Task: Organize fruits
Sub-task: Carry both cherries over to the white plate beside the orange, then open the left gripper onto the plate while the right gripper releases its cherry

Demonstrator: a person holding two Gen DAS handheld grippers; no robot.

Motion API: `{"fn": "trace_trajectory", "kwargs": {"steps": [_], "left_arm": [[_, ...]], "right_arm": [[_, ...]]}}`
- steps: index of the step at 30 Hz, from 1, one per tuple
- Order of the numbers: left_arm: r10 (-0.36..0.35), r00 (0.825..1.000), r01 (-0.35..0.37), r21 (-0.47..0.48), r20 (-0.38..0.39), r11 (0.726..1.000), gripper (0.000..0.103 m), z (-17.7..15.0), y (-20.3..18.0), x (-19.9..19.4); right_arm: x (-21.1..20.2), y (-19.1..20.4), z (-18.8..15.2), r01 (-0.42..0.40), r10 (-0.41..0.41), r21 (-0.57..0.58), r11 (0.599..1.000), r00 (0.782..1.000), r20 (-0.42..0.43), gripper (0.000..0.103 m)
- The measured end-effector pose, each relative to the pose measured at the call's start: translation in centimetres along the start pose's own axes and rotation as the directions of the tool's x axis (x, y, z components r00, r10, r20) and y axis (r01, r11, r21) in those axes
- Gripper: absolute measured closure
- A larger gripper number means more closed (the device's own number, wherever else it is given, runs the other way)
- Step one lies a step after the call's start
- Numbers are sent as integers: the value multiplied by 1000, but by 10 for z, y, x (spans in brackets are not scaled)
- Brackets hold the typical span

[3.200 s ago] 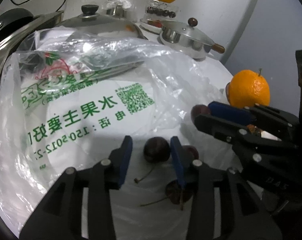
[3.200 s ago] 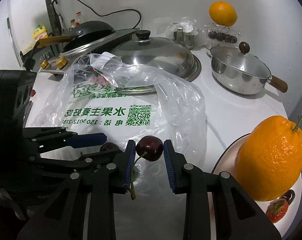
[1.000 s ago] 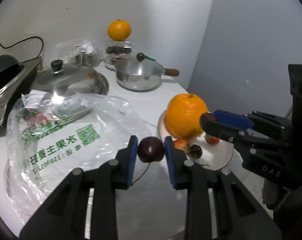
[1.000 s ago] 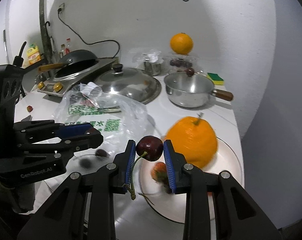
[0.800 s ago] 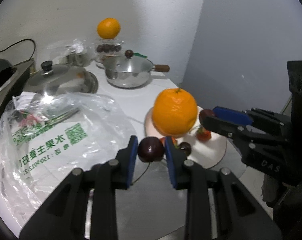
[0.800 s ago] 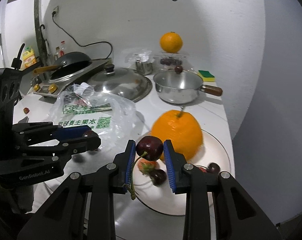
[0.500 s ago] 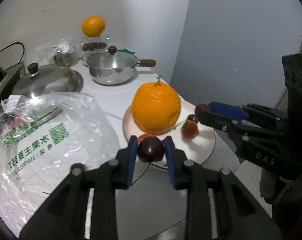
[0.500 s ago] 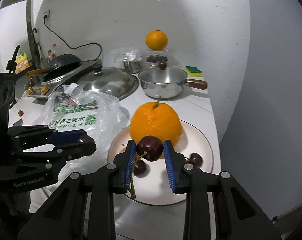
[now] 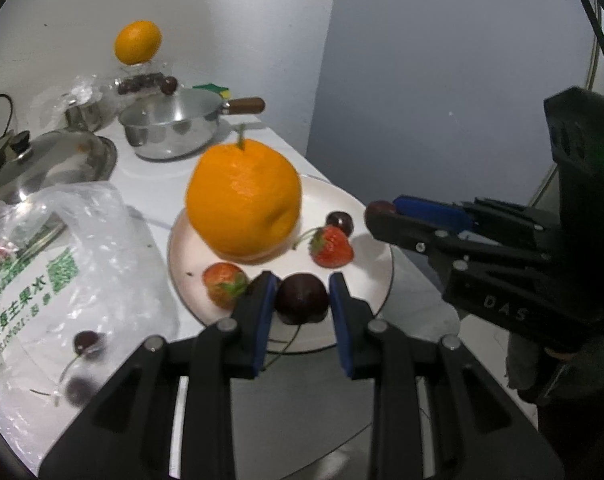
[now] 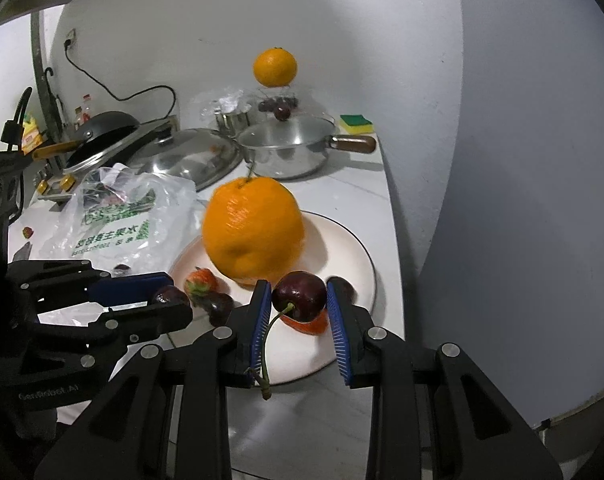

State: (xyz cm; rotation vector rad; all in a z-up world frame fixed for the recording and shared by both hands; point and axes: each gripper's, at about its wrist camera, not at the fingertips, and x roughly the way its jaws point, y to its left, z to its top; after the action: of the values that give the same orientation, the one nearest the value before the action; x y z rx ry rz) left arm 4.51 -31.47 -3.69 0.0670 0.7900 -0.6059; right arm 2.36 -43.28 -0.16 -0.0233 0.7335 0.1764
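Pot: polished metal, wooden handle. Lid: shiny metal. Bag: clear crinkled plastic. Plate: glossy. Orange: dimpled peel. Cherry: glossy.

"DAS" on right hand-held gripper, "GenRobot.AI" on left hand-held gripper

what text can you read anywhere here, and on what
"DAS" on the right tongs' body
"GenRobot.AI" on the left tongs' body, faint
Green Chinese print, a number and a QR code on the plastic bag, too blurred and turned to read
Yellow packet at far left: too small to read
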Motion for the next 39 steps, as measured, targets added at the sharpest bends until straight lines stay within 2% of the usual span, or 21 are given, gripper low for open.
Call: {"fn": "trace_trajectory", "kwargs": {"steps": [11,23,35,38,39], "left_arm": [[-12,999,13,6,-38,1000,75,-2,-11,26],[-23,998,23,2,-61,1000,73,-1,-8,37],[-12,999,12,-14,-32,1000,70,-1,-3,19],[-6,1000,6,-16,-21,1000,66,-2,1,12],[-4,1000,4,-19,-13,1000,62,-2,3,8]], "right_arm": [[16,-15,-8,-3,4,22,1000,1000,-22,72],[30,-19,-10,4,-2,25,1000,999,-47,72],[30,-13,-9,40,-38,25,999,997,-62,72],[27,-10,-7,51,-50,24,998,997,-59,71],[26,-9,-6,53,-52,25,998,997,-57,71]]}}
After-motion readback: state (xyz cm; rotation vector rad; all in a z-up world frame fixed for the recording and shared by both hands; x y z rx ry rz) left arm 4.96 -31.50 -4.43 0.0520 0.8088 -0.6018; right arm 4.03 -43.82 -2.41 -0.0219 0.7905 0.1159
